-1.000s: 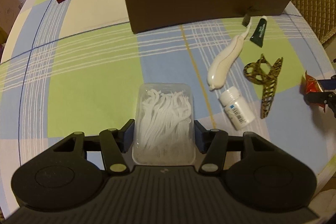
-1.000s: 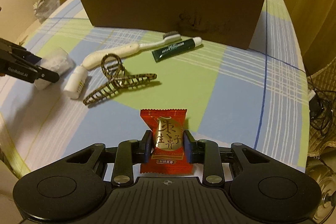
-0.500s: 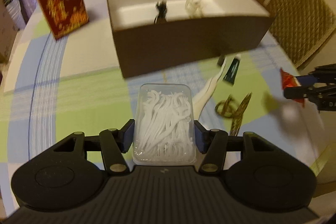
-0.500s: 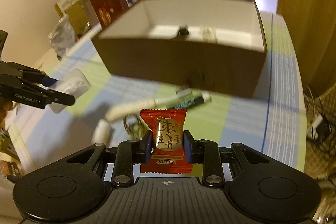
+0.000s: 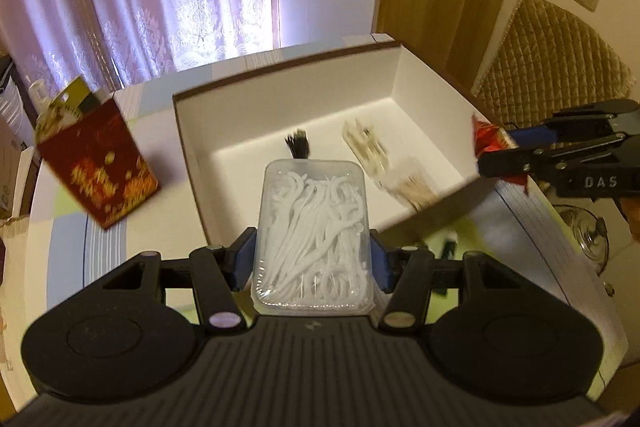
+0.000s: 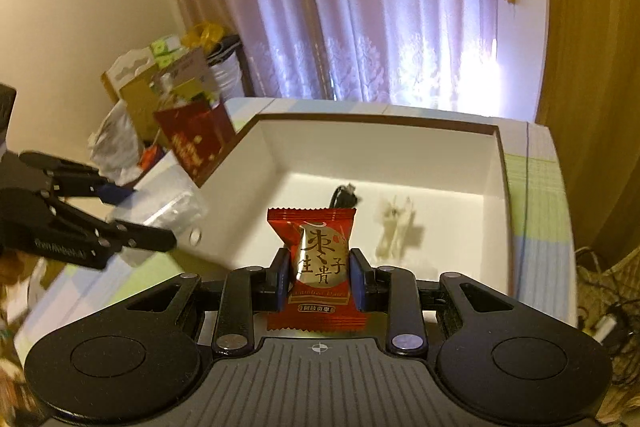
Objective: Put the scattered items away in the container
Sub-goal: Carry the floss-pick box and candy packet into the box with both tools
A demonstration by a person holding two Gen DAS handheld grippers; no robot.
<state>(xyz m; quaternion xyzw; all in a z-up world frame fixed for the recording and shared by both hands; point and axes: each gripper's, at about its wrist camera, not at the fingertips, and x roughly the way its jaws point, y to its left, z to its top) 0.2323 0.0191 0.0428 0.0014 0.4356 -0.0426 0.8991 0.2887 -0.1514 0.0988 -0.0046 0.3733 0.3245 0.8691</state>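
Aloft above the box's near wall, the left gripper [image 5: 312,259] clamps a clear, rounded plastic floss-pick case [image 5: 313,227]; the right gripper [image 6: 319,277] pinches a glossy red candy packet [image 6: 318,267]. Between them, the open cardboard box [image 6: 472,163], white-lined and straight-edged, rests on the plaid desk [image 6: 536,211] with much bare floor.

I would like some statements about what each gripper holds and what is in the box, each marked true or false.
1. The left gripper holds a clear case of floss picks. True.
2. The right gripper is empty. False: its fingers clamp a red candy packet.
3. The box already holds some small items. True.
4. The box is white outside. False: brown outside, white inside.
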